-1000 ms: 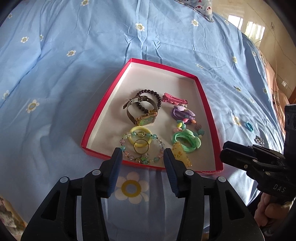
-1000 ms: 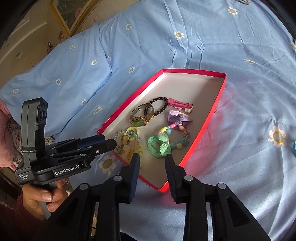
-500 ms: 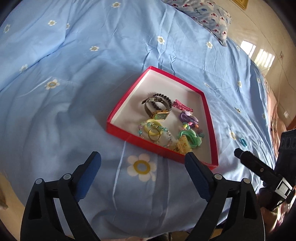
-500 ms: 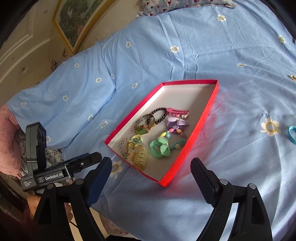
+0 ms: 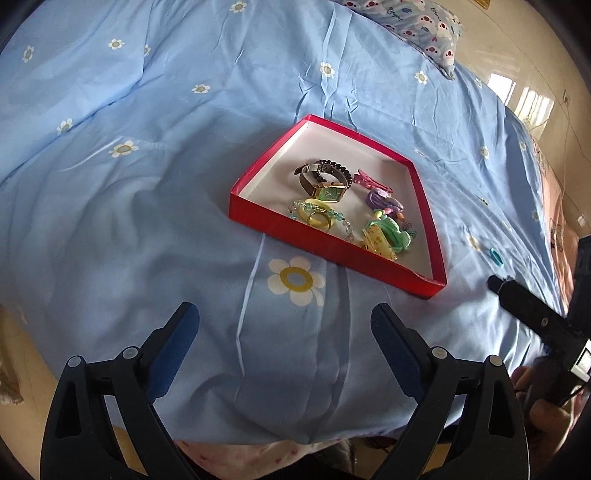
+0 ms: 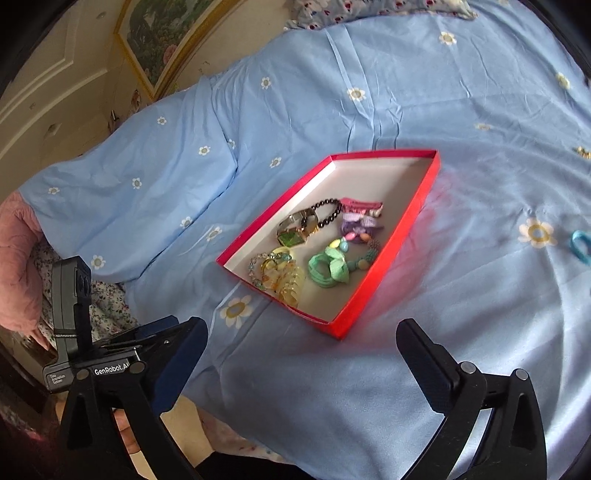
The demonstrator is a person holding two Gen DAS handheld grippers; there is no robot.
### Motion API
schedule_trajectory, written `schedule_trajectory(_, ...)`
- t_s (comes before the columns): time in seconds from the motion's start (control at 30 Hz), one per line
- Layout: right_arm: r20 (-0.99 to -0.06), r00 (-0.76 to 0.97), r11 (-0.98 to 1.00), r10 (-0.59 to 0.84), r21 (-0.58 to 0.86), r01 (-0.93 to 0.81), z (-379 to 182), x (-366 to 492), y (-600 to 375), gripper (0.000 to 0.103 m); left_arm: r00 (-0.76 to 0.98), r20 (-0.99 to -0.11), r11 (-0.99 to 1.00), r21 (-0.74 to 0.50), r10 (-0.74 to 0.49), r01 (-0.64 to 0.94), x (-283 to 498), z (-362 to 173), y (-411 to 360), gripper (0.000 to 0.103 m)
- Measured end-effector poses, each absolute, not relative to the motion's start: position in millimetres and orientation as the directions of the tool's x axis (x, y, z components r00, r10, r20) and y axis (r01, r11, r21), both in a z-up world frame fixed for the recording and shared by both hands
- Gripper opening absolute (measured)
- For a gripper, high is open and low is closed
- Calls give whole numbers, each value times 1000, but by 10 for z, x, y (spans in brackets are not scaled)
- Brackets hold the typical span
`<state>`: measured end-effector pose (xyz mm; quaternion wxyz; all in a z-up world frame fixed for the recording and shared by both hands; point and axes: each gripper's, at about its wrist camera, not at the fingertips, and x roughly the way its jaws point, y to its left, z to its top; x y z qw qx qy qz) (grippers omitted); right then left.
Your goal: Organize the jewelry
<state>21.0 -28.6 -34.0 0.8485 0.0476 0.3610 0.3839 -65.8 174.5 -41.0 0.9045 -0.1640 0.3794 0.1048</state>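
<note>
A red box with a white inside lies on the blue flowered bedspread. In it are a gold watch, a black bead bracelet, a pink clip, a purple hair tie, a green scrunchie, a yellow claw clip and a beaded bracelet. My left gripper is open and empty, short of the box. My right gripper is opening its jaws with nothing between them, near the corner of the box. A blue hair tie lies outside on the right.
A patterned pillow lies at the head of the bed. A framed picture hangs on the wall to the left. Pink bedding bunches at the left edge. The bed's near edge runs just under both grippers. A small dark trinket lies far right.
Both grippers went from nearly shut to wide open and drew back from the box, which now looks smaller and farther away. The jewelry in the box has not moved.
</note>
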Motion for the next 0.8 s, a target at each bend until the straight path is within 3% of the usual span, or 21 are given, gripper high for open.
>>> schedule_trajectory(0.3, -501, 630, 764, 593, 106, -636, 216, 6, -351, 103, 758, -643, 951, -152, 111, -269, -715, 72, 1706, 98)
schedule_trajectory(0.37, -458, 659, 759, 596, 55, -649, 429, -60, -352, 103, 789, -602, 960, -129, 123, -247, -711, 285, 1682, 103)
schedule_trajectory(0.5, -336, 703, 741, 626, -22, -671, 882, -196, -374, 103, 820, -547, 969, -61, 168, -239, -620, 578, 1635, 103)
schedule_trajectory(0.6, -362, 669, 721, 649, 10, -693, 929, -105, -312, 103, 817, -544, 964, -51, 193, -261, -548, 571, 1644, 103)
schedule_trajectory(0.8, -454, 661, 758, 597, 51, -650, 484, 79, -237, 103, 768, -591, 945, -28, 248, -326, -485, 302, 1678, 103)
